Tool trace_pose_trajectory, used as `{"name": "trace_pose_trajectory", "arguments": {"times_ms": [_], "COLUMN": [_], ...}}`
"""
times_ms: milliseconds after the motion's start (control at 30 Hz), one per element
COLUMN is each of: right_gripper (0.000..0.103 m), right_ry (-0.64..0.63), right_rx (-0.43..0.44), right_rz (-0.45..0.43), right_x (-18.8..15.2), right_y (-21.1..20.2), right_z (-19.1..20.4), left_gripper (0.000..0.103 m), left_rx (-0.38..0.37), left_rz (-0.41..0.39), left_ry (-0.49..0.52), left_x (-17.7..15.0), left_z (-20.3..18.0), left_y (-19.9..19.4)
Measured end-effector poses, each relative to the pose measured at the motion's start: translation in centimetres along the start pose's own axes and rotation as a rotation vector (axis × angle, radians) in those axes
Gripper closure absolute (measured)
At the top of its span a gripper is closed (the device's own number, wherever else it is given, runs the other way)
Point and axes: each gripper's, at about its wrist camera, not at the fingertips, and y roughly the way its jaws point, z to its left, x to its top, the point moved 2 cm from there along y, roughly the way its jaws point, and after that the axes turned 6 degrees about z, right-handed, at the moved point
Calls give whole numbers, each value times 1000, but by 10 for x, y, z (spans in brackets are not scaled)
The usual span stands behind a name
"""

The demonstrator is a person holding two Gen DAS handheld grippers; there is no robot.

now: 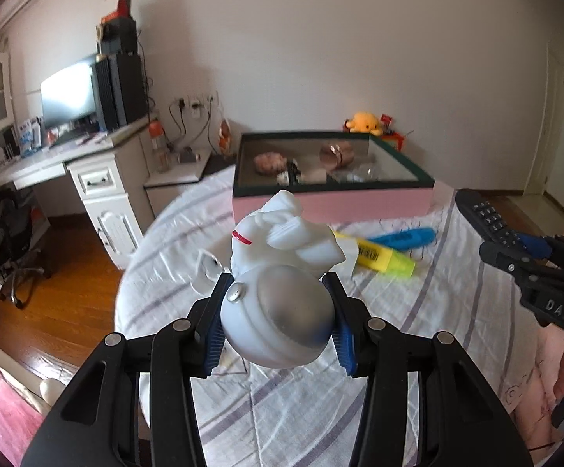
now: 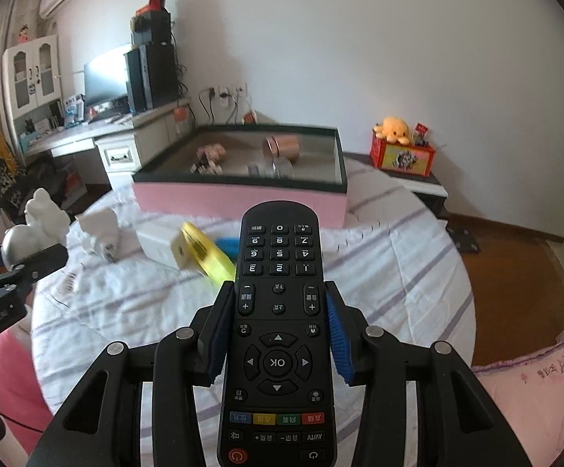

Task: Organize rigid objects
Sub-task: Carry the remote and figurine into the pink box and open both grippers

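Left wrist view: left gripper (image 1: 278,313) clamps a white plastic figurine with grey dome (image 1: 282,272), aloft.
Right grip: right gripper (image 2: 278,329) squeezes a black plastic remote control (image 2: 278,330) lengthwise.
Destination: pink, dark-rimmed open box (image 1: 332,204) (partly filled).
Risk: round dome may slip; remote may pivot.

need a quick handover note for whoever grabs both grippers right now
Left gripper: shut on the white figurine, held above the bed.
Right gripper: shut on the black remote, also off the bed.
Pink box ahead already holds a copper tin and a few small items.
On the bedsheet in front of the box: yellow highlighter, blue pen, white charger.
Left to do: place both held things, then likely the loose ones.
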Motion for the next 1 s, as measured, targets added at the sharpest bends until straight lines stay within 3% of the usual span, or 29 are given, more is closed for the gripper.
{"name": "trace_pose_trajectory", "arguments": {"times_ms": [367, 733, 1000], "right_gripper": [58, 58, 58], "right_ry": [-42, -92, -128], "right_rx": [13, 39, 42], "right_rz": [-107, -132, -100], "right_x": [31, 62, 102], "right_y": [-35, -27, 6], "right_z": [13, 21, 3], "left_gripper": [56, 56, 56], "left_rx": [-7, -5, -132], "left_rz": [-76, -118, -65], "left_ry": [18, 60, 82], "left_x": [24, 57, 104], "left_z": [4, 0, -3], "left_y": [-28, -25, 26]}}
